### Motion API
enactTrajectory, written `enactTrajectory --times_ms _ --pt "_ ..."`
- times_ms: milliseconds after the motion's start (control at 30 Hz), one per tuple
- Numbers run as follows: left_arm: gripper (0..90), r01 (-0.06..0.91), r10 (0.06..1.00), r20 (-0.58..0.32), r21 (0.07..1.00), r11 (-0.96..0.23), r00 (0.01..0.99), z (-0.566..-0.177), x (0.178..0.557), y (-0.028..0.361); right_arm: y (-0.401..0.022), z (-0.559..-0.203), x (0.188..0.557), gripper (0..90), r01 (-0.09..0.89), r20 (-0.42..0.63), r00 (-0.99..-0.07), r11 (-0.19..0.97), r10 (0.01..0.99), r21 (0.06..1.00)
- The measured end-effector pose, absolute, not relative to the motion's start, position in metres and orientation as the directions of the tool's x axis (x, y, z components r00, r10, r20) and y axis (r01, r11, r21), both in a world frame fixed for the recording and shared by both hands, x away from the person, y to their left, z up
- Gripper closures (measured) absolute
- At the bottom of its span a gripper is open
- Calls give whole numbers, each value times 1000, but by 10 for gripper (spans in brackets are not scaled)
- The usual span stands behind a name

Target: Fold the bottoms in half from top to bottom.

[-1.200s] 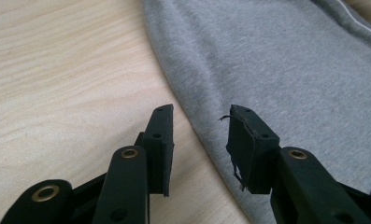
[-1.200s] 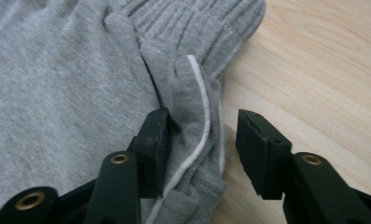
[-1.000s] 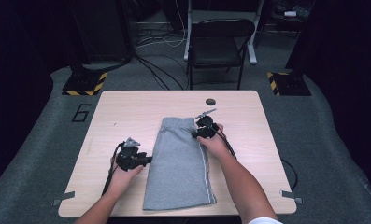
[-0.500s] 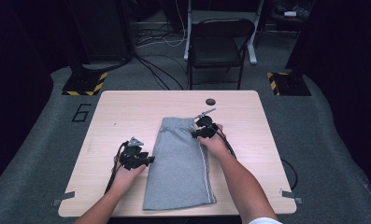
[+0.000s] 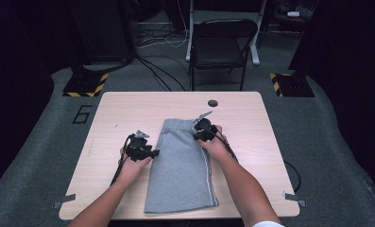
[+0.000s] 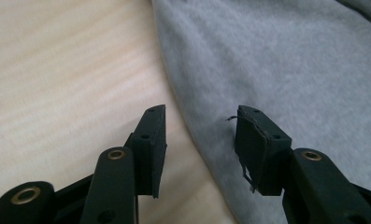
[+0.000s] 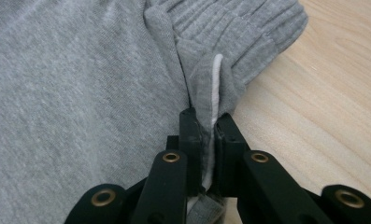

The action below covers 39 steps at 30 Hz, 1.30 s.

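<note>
From the high view, you are at the gripping stage of folding the grey shorts [image 5: 183, 165], which lie flat down the middle of the table [image 5: 128, 106], waistband at the far end and hems near your edge. Your right gripper [image 5: 200, 132] sits at the far right corner of the shorts by the waistband, and your left gripper [image 5: 153, 152] is at the left edge about halfway down, so one side is taken and the other is not yet. In the left gripper view, the jaws stand apart and have just been opening; the left pad [image 6: 151, 149] is over bare wood and the right one over cloth, with the curved edge of the shorts [image 6: 286, 70] running between them, nothing pinched. Your next move, I judge, calls for lowering these jaws onto that edge and closing so both layers are caught, before either hand lifts. In the right gripper view, the jaws have just been closing and are now clamped on a raised ridge of the shorts [image 7: 80, 93] along the white side stripe [image 7: 216, 84], just below the ribbed waistband [image 7: 248, 28]. The cloth is a soft grey knit, smooth apart from that pinched fold.
</note>
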<state>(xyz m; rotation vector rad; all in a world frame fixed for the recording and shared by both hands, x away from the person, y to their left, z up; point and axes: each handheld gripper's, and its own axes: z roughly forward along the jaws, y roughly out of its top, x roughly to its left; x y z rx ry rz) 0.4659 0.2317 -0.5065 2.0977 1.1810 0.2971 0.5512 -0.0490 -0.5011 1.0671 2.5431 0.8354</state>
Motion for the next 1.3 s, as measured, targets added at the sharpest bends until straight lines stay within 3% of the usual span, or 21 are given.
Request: enactTrajectory --times_ms 200,500,967,1300 --pt "534 629 813 -94 685 -366 575 -493 487 221 -49 -502 551 837 572 -6 -689 549 725 610" --pt "529 637 823 -108 691 -341 557 -481 516 211 -49 -503 548 834 563 -27 -686 553 727 614" --pt "525 677 842 -118 658 -330 526 -496 546 196 -51 -503 549 831 571 -5 -684 539 730 619" --pt "593 692 853 -131 652 -310 505 -505 551 197 -50 -503 548 829 578 -7 -676 535 737 616"
